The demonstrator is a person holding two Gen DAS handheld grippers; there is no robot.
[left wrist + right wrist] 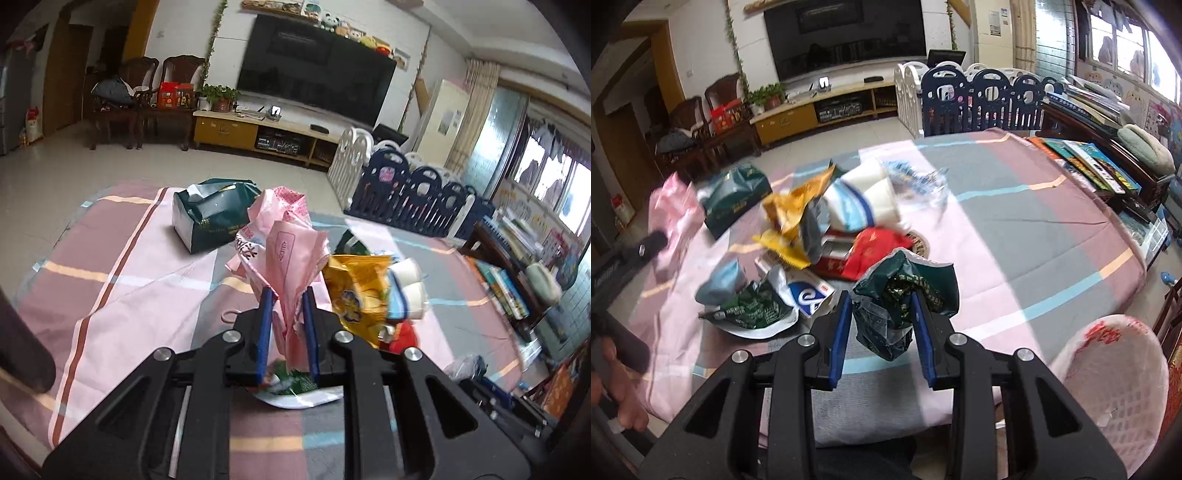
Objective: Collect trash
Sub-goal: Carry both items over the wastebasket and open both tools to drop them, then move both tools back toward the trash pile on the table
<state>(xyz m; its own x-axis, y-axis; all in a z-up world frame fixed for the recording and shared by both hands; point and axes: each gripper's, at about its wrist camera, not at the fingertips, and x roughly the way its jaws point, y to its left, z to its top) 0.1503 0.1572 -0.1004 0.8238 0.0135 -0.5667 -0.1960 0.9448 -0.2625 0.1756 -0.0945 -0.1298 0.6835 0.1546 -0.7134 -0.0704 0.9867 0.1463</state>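
My left gripper (pixel 287 295) is shut on a crumpled pink plastic bag (pixel 284 236) and holds it above the table; the bag also shows at the left in the right wrist view (pixel 677 206). My right gripper (pixel 881 301) is shut on a crumpled dark green wrapper (pixel 908 284), lifted over the table's near side. A pile of trash lies mid-table: a yellow snack bag (pixel 792 210), white cups (pixel 875 192), a red packet (pixel 871 247), a green and white wrapper (pixel 753 310) and a blue and white pack (pixel 809 295).
A dark green tissue box (pixel 210 218) stands at the far side of the cloth-covered table (pixel 1015 221). A white mesh basket (pixel 1115 369) sits at the near right table edge. Books (pixel 1089 162) and a playpen fence (pixel 979 99) lie beyond the table.
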